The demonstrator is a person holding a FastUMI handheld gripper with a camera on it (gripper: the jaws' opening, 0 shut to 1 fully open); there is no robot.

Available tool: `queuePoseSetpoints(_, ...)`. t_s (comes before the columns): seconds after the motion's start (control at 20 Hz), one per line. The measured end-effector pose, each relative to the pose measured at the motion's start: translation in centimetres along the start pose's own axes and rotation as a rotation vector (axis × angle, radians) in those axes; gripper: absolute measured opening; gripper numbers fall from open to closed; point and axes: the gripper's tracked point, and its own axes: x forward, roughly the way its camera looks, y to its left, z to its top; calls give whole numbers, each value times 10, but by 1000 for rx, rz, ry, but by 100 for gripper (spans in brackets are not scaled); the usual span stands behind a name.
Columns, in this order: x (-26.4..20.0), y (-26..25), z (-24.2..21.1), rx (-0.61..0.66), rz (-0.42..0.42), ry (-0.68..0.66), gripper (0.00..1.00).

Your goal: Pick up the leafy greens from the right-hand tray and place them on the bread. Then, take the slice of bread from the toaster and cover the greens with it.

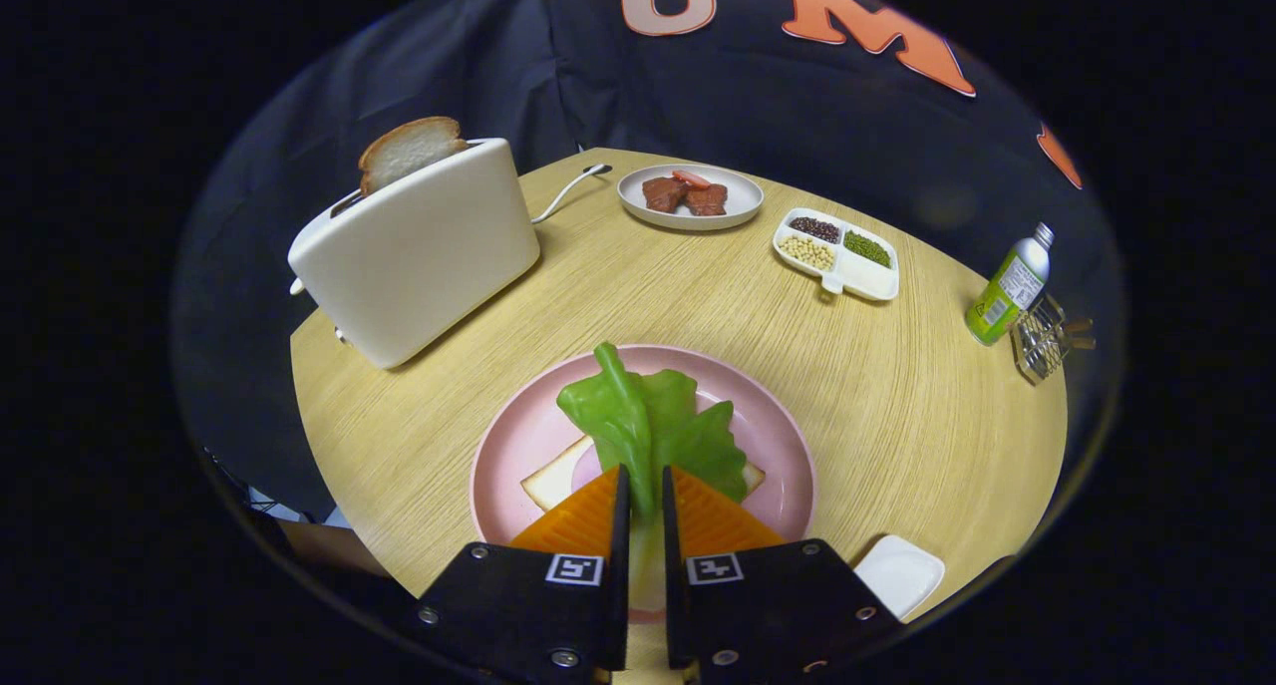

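The hand-held gripper (645,491) has its two fingers drawn nearly together, clamped on the stem end of the leafy greens (648,421); both fingers press on the pale stalk, which runs down the narrow gap between them. From the fingertips the greens extend straight ahead toward 12 o'clock, so their long axis lies in line with the fingers, with the ruffled leaf spreading toward 1 o'clock. The greens lie over the bread slice (551,478) on the pink plate (788,456); whether the leaf already rests on the bread or hangs just above it cannot be determined. One corner of the slice shows beside the fingers at 10 o'clock and another just beyond the leaf at 2 o'clock, which indicates that the leaf is roughly centred on it. By this judgement, the placement step is near its end and release is the pending action. The relation governing the following move is the bearing to the toaster (424,251), which stands on the counter (927,396) at 10 to 11 o'clock, well beyond the plate. The toaster slice (407,151) protrudes upright from its slot.
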Motion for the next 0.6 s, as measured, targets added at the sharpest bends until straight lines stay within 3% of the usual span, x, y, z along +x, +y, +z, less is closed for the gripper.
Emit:
queuePoseSetpoints(0.3,-5,11,6,57,42,14,26)
queuePoseSetpoints(0.6,-24,21,45,123,68,-38,31)
